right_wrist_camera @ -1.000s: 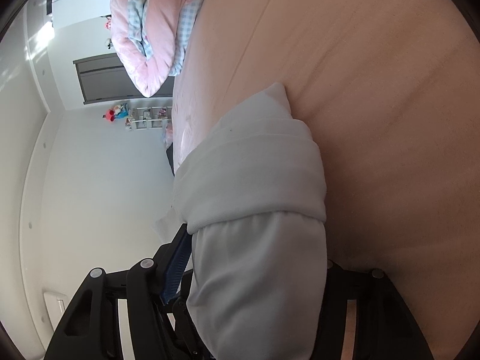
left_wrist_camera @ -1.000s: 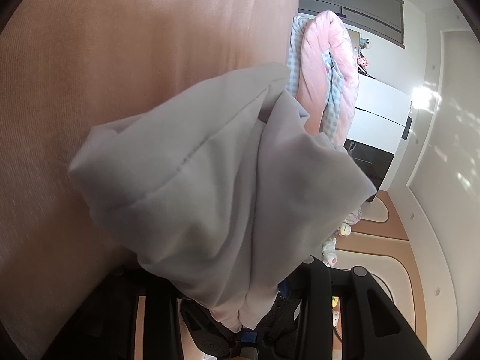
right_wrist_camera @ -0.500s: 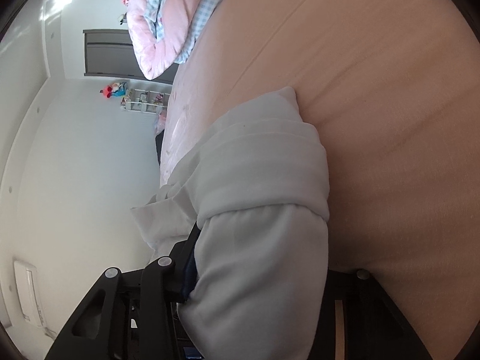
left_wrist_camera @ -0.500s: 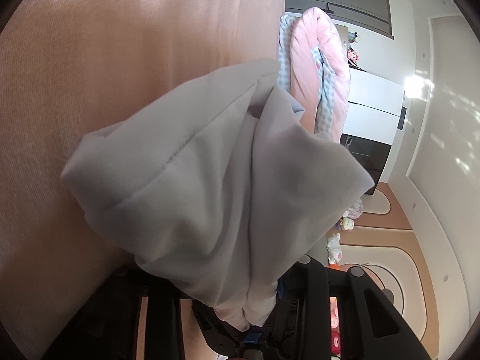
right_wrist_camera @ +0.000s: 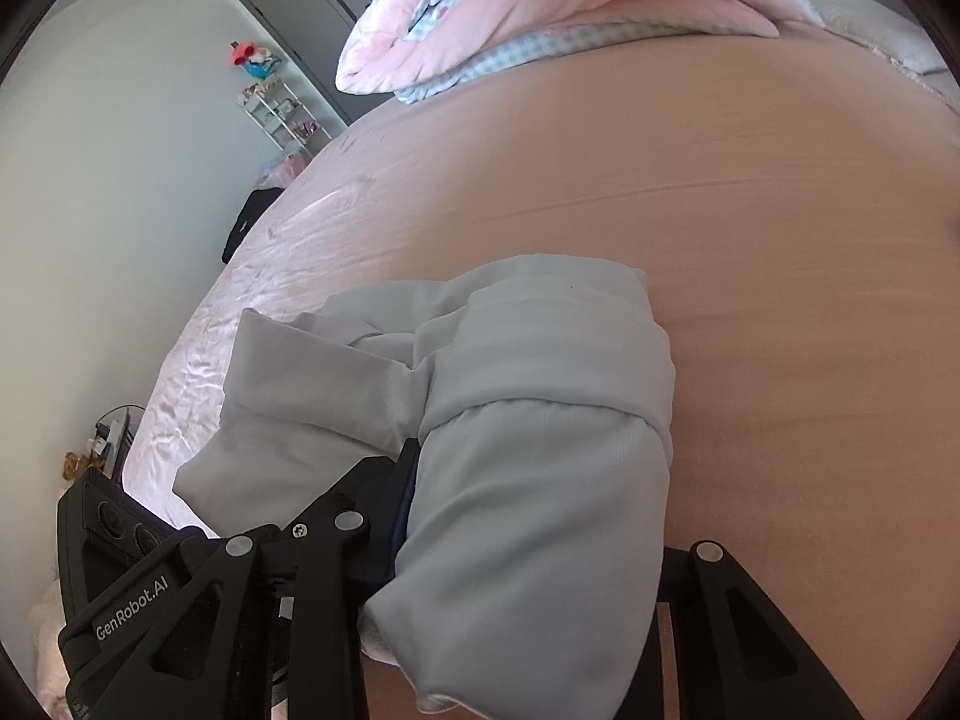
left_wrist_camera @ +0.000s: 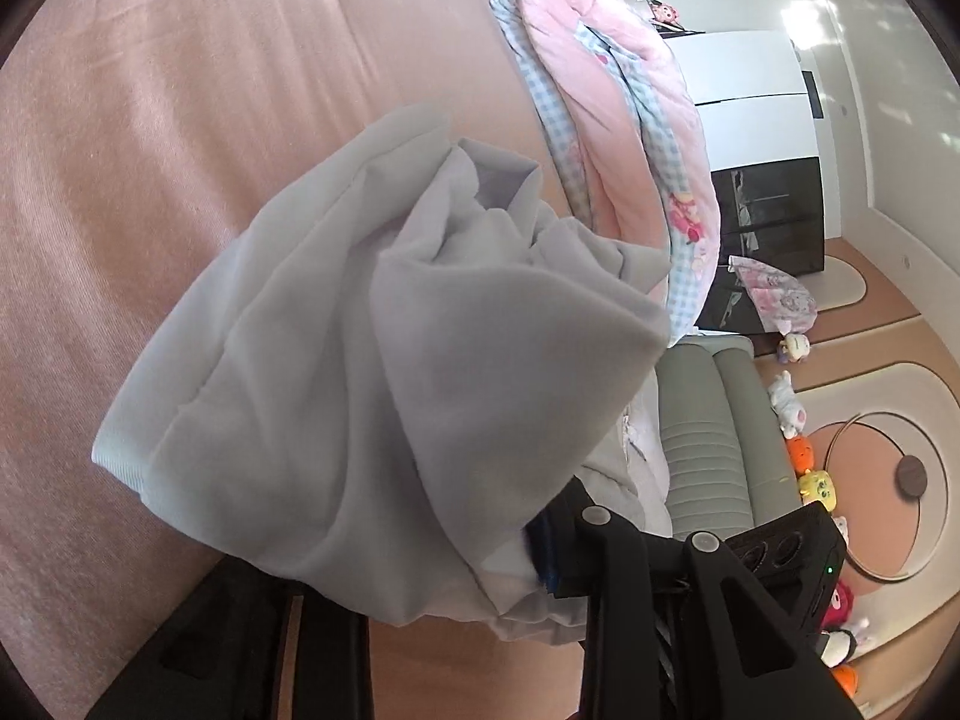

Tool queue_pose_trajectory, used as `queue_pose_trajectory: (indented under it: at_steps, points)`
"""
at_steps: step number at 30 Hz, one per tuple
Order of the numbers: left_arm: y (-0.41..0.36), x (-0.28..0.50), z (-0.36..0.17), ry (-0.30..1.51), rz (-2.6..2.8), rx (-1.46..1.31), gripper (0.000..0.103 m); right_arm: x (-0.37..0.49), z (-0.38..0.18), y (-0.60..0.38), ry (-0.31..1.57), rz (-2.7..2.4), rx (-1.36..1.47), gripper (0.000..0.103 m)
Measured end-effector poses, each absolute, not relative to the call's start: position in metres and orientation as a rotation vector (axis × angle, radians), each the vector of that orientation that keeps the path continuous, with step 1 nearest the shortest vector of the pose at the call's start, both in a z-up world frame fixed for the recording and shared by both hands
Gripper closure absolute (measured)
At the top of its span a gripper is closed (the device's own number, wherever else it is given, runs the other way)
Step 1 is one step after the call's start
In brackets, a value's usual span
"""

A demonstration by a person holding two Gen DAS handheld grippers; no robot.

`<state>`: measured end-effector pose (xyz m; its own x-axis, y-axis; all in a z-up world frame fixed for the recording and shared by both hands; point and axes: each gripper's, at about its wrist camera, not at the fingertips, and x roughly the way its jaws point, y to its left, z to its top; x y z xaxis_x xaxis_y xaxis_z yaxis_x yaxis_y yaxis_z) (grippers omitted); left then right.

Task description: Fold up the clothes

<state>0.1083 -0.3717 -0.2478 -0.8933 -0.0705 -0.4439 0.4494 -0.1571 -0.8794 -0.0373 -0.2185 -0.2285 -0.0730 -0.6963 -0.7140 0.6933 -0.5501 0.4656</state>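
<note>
1. Light grey garment [left_wrist_camera: 336,360], soft knit, bunched and partly folded, held up over the pink bedsheet [left_wrist_camera: 180,120]; ribbed hem at its lower left edge in the left wrist view
2. Same garment in the right wrist view [right_wrist_camera: 540,450]: thick rolled fold draped over the gripper, one end reaching onto the sheet [right_wrist_camera: 720,210], another flap hanging to the left
3. Left gripper [left_wrist_camera: 456,588] clamped on the grey garment; cloth bunches down between the two black fingers and hides the tips, right-side finger [left_wrist_camera: 612,570] pressed against the fabric, blue pad showing at the cloth edge
4. Right gripper [right_wrist_camera: 528,588] also has the garment pinched; fabric fills the gap between its fingers, left-side finger [right_wrist_camera: 336,534] against the cloth, right-side finger [right_wrist_camera: 738,594] mostly behind it, tips not visible
5. Second gripper body with "GenRobot.AI" lettering [right_wrist_camera: 138,606] just left of the right gripper, under the hanging flap
6. Pink and blue-checked quilt [left_wrist_camera: 630,138] heaped at the far end of the bed; same quilt at top in the right wrist view [right_wrist_camera: 540,18]
7. Grey-green padded bed edge [left_wrist_camera: 714,420] beside the garment, plush toys [left_wrist_camera: 804,462] lined on the floor next to it
8. White and dark cabinet [left_wrist_camera: 768,180] against the far wall, round pattern floor [left_wrist_camera: 888,420]
9. Right wrist view background: grey wardrobe [right_wrist_camera: 312,6], small wire shelf with toys [right_wrist_camera: 276,102], pale wall
</note>
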Motion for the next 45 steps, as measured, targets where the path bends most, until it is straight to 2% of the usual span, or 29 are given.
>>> queue_pose_trajectory:
  at_steps: [11, 20, 45]
  points:
    - [-0.331, 0.140, -0.244, 1.753, -2.165, 0.412, 0.075, -0.031, -0.205, -0.199, 0.003, -1.809, 1.139, 0.071]
    - [-0.340, 0.142, -0.219, 1.716, -2.208, 0.393, 0.075, -0.028, -0.176, -0.197, -0.008, -1.816, 1.098, 0.071]
    - [-0.441, 0.275, -0.163, 1.528, -2.095, 0.224, 0.075, 0.084, -0.124, -0.362, 0.193, -1.545, 0.932, 0.071]
